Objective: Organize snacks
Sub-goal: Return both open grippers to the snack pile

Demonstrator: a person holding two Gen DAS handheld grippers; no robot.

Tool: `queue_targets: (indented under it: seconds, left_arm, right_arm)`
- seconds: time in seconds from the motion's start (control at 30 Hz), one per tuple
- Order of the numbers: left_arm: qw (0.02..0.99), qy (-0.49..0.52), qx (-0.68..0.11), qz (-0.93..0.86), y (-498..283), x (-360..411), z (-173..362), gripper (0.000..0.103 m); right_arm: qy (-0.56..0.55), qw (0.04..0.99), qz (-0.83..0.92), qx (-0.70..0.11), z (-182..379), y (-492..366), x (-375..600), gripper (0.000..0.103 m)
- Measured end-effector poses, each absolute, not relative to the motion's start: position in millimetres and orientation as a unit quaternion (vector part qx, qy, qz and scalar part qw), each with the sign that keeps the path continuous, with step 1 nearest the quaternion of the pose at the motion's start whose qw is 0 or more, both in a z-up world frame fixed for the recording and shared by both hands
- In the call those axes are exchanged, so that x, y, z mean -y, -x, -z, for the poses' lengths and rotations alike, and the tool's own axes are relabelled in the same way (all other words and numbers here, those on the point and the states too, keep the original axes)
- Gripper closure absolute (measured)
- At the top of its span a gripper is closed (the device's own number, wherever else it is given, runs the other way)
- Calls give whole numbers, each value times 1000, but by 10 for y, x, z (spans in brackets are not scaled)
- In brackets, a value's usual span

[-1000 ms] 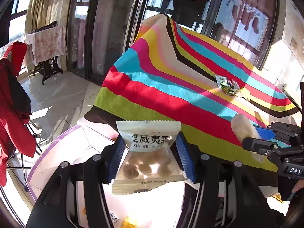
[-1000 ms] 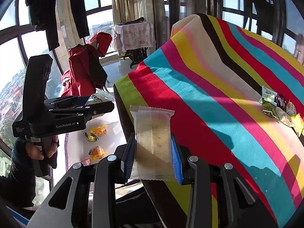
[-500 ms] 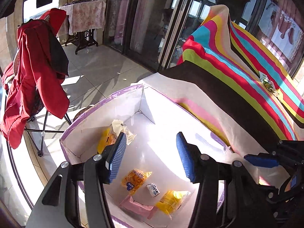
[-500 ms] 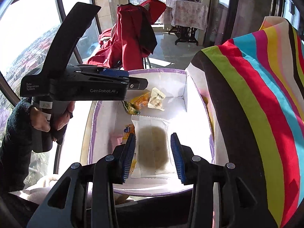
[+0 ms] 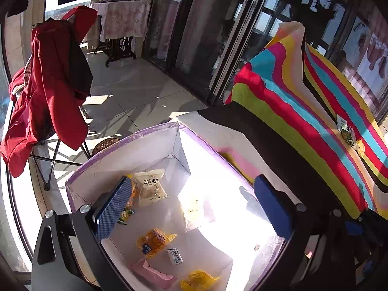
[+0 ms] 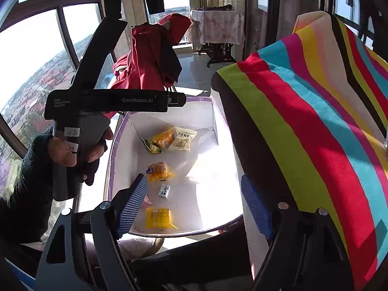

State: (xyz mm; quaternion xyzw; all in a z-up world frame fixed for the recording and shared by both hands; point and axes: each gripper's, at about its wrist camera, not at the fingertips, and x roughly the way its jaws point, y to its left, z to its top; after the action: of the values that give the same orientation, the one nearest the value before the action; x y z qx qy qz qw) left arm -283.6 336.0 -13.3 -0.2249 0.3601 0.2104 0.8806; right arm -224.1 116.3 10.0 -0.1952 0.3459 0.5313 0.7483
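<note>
A white box with a purple rim (image 5: 126,140) (image 6: 169,100) stands on the floor beside the striped table. Several snack packs lie in it: a white nut pack (image 5: 150,187) (image 6: 183,138), yellow packs (image 5: 155,240) (image 6: 158,171), a pale clear pack (image 5: 194,211) (image 6: 206,167) in the glare, a pink pack (image 5: 152,274). My left gripper (image 5: 191,206) is open and empty above the box. My right gripper (image 6: 194,206) is open and empty above the box's near end. The left gripper's body (image 6: 116,100) shows in the right wrist view.
The table with the striped cloth (image 5: 303,101) (image 6: 315,111) rises right of the box; a few snack packs (image 5: 346,133) lie on it far right. A chair with red clothes (image 5: 48,92) (image 6: 150,58) stands left. A small wicker basket (image 5: 104,144) sits behind the box.
Both grippers swung from the table to above the box. The left let go of the white nut pack, then the right let go of the pale clear pack; both packs now lie in the box.
</note>
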Motion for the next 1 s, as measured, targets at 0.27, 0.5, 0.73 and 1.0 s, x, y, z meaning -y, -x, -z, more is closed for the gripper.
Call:
queue_targets:
  seconds: [0.27, 0.5, 0.73, 1.0]
  left_arm:
    - [919, 109, -359, -122, 2127, -2473, -397, 2]
    - [918, 67, -390, 1, 1237, -1473, -436, 2]
    - [917, 58, -392, 41, 365, -890, -325, 2]
    - [902, 177, -393, 25, 156, -1137, -129, 2]
  right_arm:
    - [115, 840, -439, -296, -528, 1703, -108, 17]
    - [42, 890, -318, -325, -389, 1152, 846, 17]
    - [18, 905, -238, -352, -177, 437, 1422, 17]
    - [-82, 908, -154, -381, -90, -589, 1832, 16]
